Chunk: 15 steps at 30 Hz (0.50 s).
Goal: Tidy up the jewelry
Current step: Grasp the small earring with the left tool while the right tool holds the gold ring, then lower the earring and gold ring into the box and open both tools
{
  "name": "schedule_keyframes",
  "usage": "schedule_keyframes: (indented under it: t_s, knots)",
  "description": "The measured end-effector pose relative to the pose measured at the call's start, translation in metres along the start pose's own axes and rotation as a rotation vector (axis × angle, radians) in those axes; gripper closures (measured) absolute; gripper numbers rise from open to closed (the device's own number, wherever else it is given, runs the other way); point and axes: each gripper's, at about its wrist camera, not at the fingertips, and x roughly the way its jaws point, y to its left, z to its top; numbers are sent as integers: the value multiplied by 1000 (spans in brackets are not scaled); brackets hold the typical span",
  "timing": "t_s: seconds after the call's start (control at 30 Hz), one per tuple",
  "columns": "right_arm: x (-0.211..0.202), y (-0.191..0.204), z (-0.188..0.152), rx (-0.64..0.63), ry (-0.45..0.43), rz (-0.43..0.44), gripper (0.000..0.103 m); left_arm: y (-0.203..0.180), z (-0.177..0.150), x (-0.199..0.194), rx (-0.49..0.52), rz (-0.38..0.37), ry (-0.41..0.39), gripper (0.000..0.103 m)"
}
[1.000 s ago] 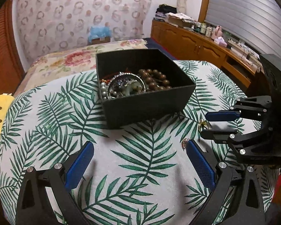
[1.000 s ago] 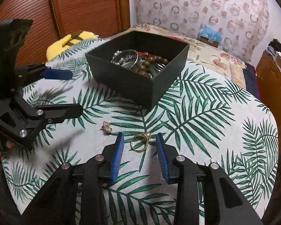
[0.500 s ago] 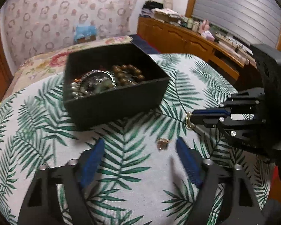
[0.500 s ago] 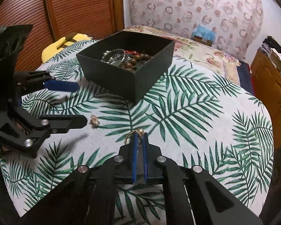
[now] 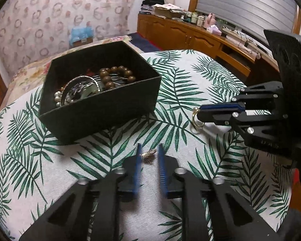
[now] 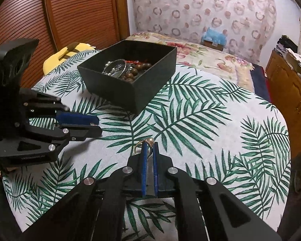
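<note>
Nearest in the left wrist view, the left gripper (image 5: pixel 149 152) is found with its blue-padded fingers narrowed to a slim gap around a small gold-toned earring-like piece (image 5: pixel 148 154), which lies on the white cloth printed with green palm leaves (image 5: pixel 190 190). Whether the pads already touch the piece cannot be told. It is judged that this closing should be finished slowly, with the tips kept low against the cloth, so that the small piece is not flicked out or the fabric pinched.

At 3 o'clock of that view, the right gripper (image 5: pixel 198 113) is clamped on a thin gold ring with a pale pearl bead (image 5: pixel 196 118). In the right wrist view the ring (image 6: pixel 145 145) is seen nipped at the very tips, so the hold is judged shallow. A level, unhurried carry is advised.

Farther off, toward 11 o'clock, the open black rectangular cardboard box (image 5: pixel 102 112) stands on the cloth, already holding a brown wooden bead bracelet (image 5: pixel 114 76) and a silver bangle (image 5: pixel 80 88). Release is best made low over the box interior.
</note>
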Motion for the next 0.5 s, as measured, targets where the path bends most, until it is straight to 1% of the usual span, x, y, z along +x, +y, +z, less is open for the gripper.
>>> schedule_keyframes:
  t_s: [0.07, 0.3, 0.5]
  knots:
    - [-2, -1, 0, 3, -4, -2, 97, 0, 0, 0, -1, -12, -1, 91]
    - [-9, 3, 10, 7, -35, 6, 97, 6, 4, -13, -18, -12, -34, 91]
    - [-22, 8, 32, -14, -92, 11, 97, 12, 17, -30, -26, -3, -82, 91]
